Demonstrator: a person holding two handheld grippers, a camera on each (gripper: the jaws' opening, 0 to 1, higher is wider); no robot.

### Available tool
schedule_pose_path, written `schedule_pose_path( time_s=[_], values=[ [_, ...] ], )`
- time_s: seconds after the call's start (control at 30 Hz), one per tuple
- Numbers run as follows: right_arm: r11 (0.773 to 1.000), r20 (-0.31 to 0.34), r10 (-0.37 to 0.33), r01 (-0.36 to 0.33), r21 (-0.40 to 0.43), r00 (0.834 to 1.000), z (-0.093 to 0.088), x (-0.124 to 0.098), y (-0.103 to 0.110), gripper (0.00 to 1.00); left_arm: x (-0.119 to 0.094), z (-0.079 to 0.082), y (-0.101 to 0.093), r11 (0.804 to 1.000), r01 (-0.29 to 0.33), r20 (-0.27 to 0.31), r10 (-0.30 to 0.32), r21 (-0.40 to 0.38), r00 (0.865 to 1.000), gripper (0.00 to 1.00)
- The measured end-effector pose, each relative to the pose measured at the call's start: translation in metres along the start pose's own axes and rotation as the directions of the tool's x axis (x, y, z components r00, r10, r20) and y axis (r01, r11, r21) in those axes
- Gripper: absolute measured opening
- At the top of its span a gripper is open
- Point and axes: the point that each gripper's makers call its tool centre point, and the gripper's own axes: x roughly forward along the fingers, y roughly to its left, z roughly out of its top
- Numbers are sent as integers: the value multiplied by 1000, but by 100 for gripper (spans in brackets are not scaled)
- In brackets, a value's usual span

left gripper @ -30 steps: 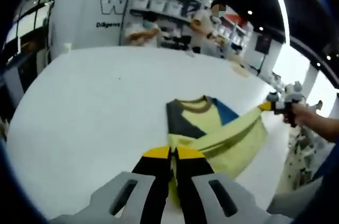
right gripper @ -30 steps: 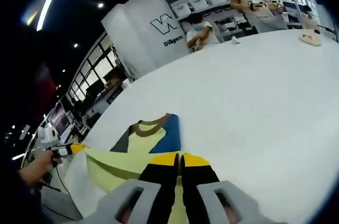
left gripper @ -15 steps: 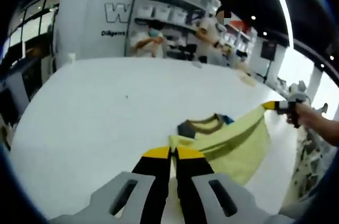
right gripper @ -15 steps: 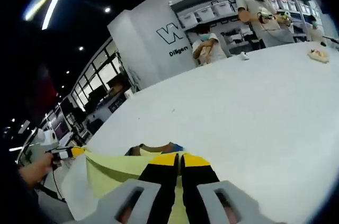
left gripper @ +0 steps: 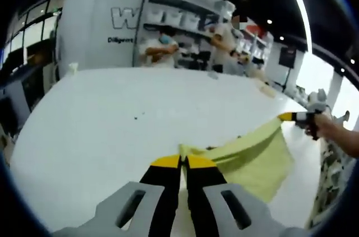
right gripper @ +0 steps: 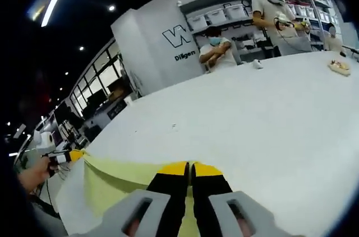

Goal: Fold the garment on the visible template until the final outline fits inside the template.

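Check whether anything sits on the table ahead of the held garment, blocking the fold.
Nothing visible does. Both grippers, left and right, hold the yellow garment stretched, and the white table beyond it looks bare.

A pale yellow-green garment is lifted off a white table, its upper edge pulled taut into a straight line between two held corners — one at each end. Below that edge the cloth hangs as a smooth sheet, its lower part draping toward the tabletop. In the right gripper view the same garment spreads wide and flat — collar and any darker panels cannot be made out.
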Motion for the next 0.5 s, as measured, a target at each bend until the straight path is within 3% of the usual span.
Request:
schedule_pose_path(
  time_s=[0.23, 0.33, 0.37, 0.43, 0.47, 0.5],
  values=[
    [1000, -41, -16, 17, 17, 999, -13, 16, -11, 0, 22, -11, 10, 1000, 1, -33, -2, -23, 999, 0],
    [999, -84, -32, 32, -10, 996, -24, 22, -14, 0, 34, -25, 17, 999, -2, -77, -1, -44, 997, 1],
    [999, -91, -34, 34, -5, 995, -26, 26, -15, 4, 38, -28, 19, 999, -2, -86, -3, -47, 996, 1],
    [999, -136, -43, 47, 22, 990, -40, 41, -25, 28, 58, -40, 17, 990, 17, -134, -35, -138, 990, 6],
    [997, -120, -71, 72, 7, 990, -38, 42, -28, 39, 66, -36, 23, 985, -2, -107, -17, -171, 994, 8],
    [993, -75, -108, 111, 38, 991, -28, 41, -34, 40, 66, -21, 35, 977, -55, -39, 48, -206, 998, 12]
  ],
)
